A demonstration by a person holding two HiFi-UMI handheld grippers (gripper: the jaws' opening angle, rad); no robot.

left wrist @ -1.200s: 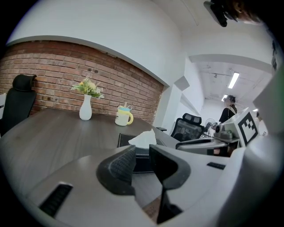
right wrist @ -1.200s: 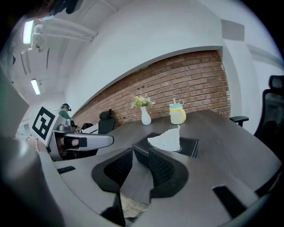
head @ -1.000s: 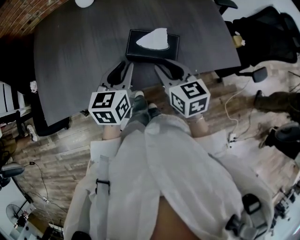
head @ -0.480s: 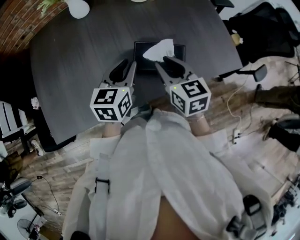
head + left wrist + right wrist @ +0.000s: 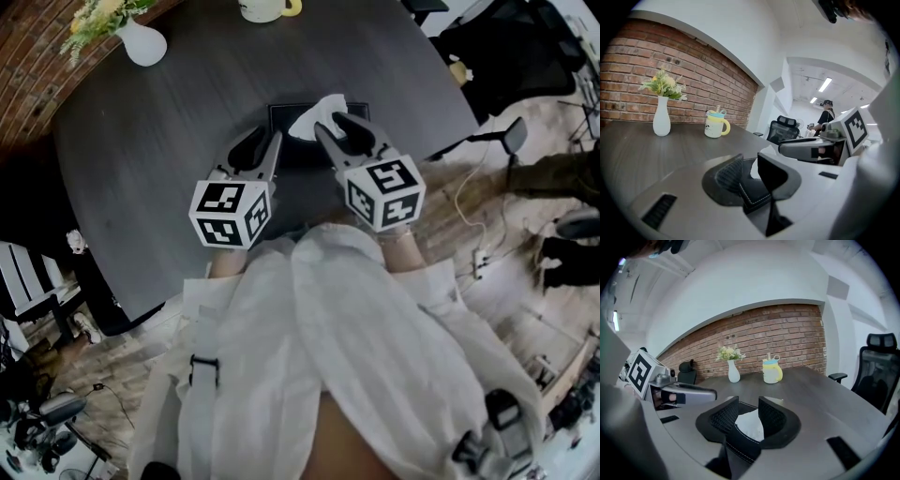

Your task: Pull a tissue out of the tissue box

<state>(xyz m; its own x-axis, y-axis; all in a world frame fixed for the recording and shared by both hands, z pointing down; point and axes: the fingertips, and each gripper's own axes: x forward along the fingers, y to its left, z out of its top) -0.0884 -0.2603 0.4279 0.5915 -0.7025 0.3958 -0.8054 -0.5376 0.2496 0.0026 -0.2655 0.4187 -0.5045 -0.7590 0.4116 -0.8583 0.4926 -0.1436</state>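
Both have reached the tissue box [image 5: 298, 152]: right tool [image 5: 749, 408], jaws just widened, straddles the tissue [image 5: 751, 425] unpinched; left tool [image 5: 751, 164] narrowly parted, empty. Pinch comes next.

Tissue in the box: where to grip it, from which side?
Grip the tissue by its raised white peak above the box slot, coming from the near side. It stands free and thin, so jaws can close across it. The right gripper, whose jaws have just been opening, straddles it without pinching.
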